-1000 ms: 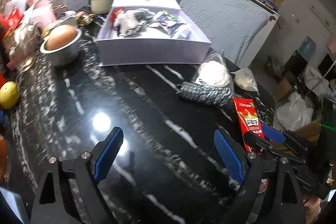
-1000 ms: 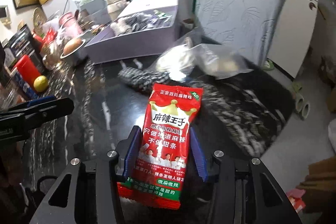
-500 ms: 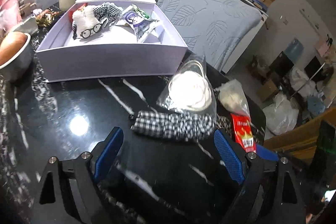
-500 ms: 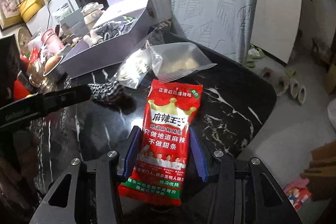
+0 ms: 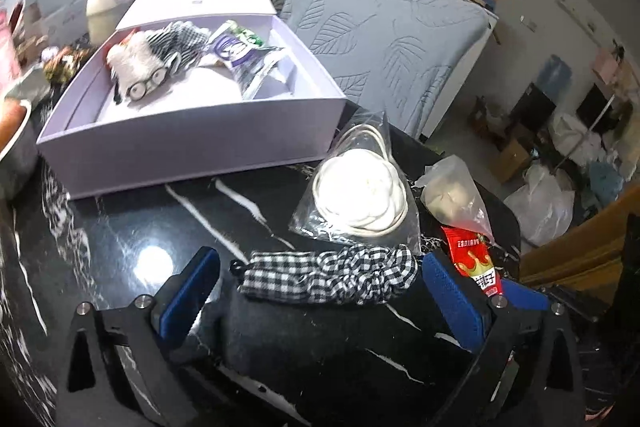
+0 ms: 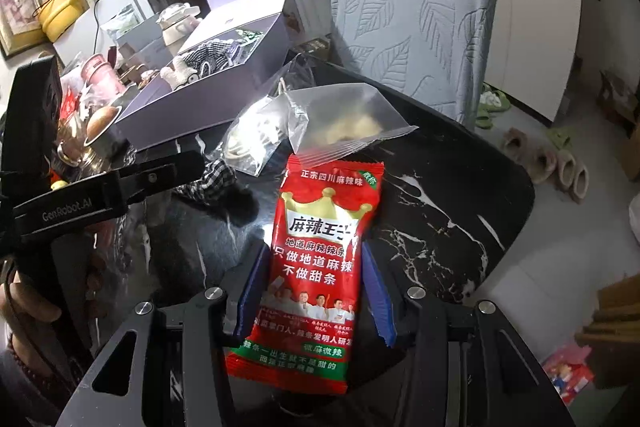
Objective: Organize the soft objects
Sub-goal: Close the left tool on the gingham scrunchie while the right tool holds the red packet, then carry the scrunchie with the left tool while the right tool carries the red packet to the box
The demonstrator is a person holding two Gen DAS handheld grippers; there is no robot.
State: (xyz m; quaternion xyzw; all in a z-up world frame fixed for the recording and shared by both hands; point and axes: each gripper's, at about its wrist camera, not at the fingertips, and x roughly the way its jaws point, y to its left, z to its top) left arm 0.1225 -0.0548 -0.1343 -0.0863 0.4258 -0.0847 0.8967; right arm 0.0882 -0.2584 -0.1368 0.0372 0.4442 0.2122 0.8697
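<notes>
Item one: red snack packet [image 6: 316,259], glossy, printed with a gold crown and white lettering, is lying lengthwise between the right gripper [image 6: 310,291] jaws, which are pinching its long sides; its top end is pointing away toward the clear bags.

Item two: black-and-white checked scrunchie [image 5: 332,277] is stretching crosswise on the black marble counter [image 5: 132,227], between the left gripper [image 5: 320,291] jaws, which are opening wide without touching it.

Lavender box [image 5: 192,143] is sitting beyond; the counter edge is running close on the right.
</notes>
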